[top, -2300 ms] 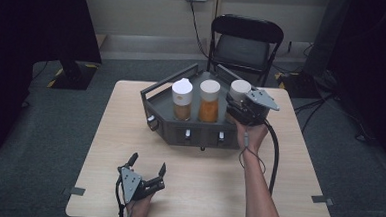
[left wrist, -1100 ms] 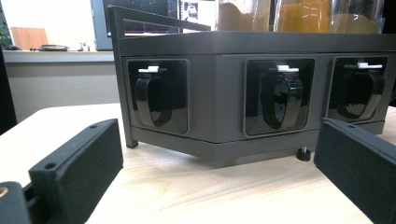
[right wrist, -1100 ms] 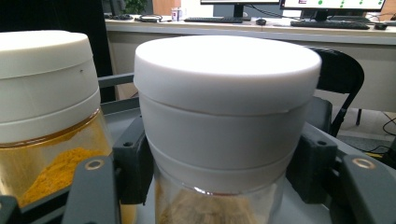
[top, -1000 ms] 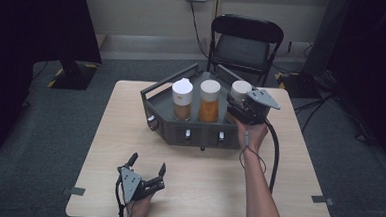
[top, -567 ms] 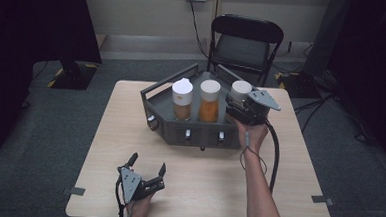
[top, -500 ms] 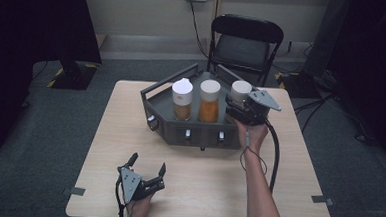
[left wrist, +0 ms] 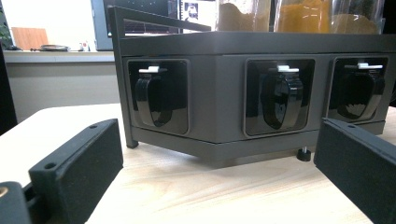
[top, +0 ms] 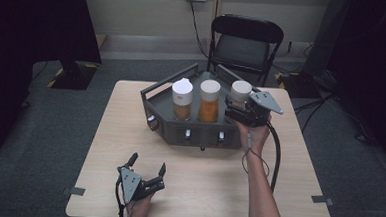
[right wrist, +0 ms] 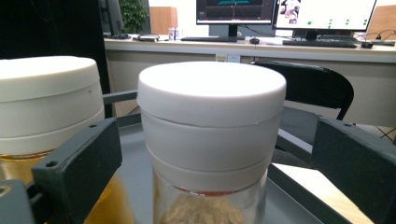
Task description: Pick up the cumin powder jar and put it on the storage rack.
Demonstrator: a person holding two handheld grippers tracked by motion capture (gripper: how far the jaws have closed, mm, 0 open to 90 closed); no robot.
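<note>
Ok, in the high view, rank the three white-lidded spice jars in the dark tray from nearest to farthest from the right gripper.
1. Right-hand white-lidded jar, between the open jaws of the right gripper.
2. Middle jar of orange powder, next along.
3. Left jar of brown powder, at the far end of the dark tray.

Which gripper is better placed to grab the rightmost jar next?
Right. The right gripper sits at the rightmost jar, jaws open either side of its white lid. The left gripper rests near the table's front edge.
</note>
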